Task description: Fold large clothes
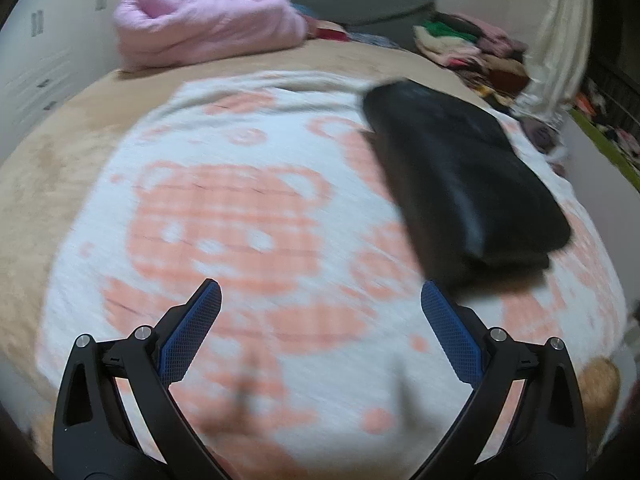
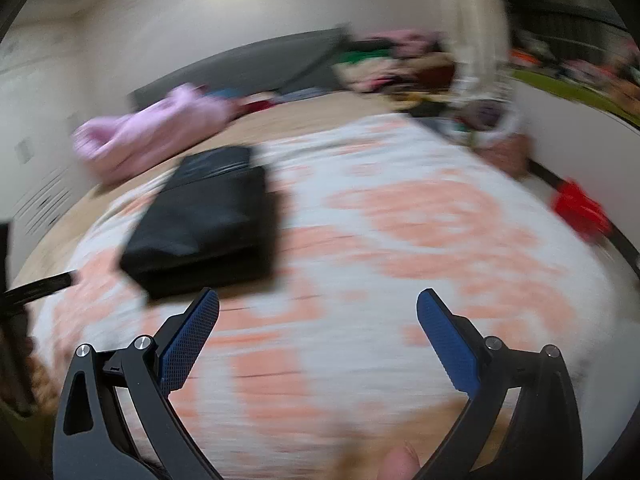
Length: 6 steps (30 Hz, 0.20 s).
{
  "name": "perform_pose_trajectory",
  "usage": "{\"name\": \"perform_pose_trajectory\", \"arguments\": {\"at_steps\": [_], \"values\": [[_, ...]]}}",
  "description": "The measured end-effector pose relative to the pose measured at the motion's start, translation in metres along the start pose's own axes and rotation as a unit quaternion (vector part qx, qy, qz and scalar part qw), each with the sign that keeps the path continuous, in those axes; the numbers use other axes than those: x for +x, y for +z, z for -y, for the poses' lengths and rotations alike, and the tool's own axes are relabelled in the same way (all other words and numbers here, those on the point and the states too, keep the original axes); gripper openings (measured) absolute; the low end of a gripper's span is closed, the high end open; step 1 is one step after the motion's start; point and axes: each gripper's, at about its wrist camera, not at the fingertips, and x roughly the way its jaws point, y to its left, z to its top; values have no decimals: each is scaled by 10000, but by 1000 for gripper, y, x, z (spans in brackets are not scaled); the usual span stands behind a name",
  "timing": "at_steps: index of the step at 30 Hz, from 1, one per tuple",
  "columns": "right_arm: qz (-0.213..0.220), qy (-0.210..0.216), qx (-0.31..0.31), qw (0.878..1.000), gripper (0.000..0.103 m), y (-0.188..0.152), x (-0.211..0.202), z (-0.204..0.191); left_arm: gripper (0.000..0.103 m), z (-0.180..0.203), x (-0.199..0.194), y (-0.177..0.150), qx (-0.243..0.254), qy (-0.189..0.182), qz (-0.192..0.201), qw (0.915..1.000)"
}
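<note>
A: Views, compared. Left wrist view lists a pink quilt rolled at the head of the bed, and a mixed clothes pile at the far right corner. What does the right one add?

B: Item: red object by the bed's right edge, seen only there; too blurred to name. Item: a fingertip at the bottom margin.

A: Task item?

B: Black garment, folded into a thick oblong stack of layers, lying flat on the white blanket with orange bear print. In the right view it sits ahead and left of that gripper.

A: Grippers?

B: Left gripper: jaws spread wide, nothing between them, above the blanket, garment just beyond its right finger. Right gripper: likewise spread and empty. Both views motion-blurred.
</note>
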Motion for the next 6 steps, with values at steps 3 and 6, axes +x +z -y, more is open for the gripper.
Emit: {"name": "perform_pose_trajectory", "arguments": {"at_steps": [3, 6], "values": [[39, -1187, 672, 9906, 99, -2, -10, 90, 94, -49, 14, 24, -214, 470, -104, 9986], [-77, -2627, 1639, 9508, 99, -18, -26, 205, 94, -115, 33, 51, -558, 887, -263, 9941]]}}
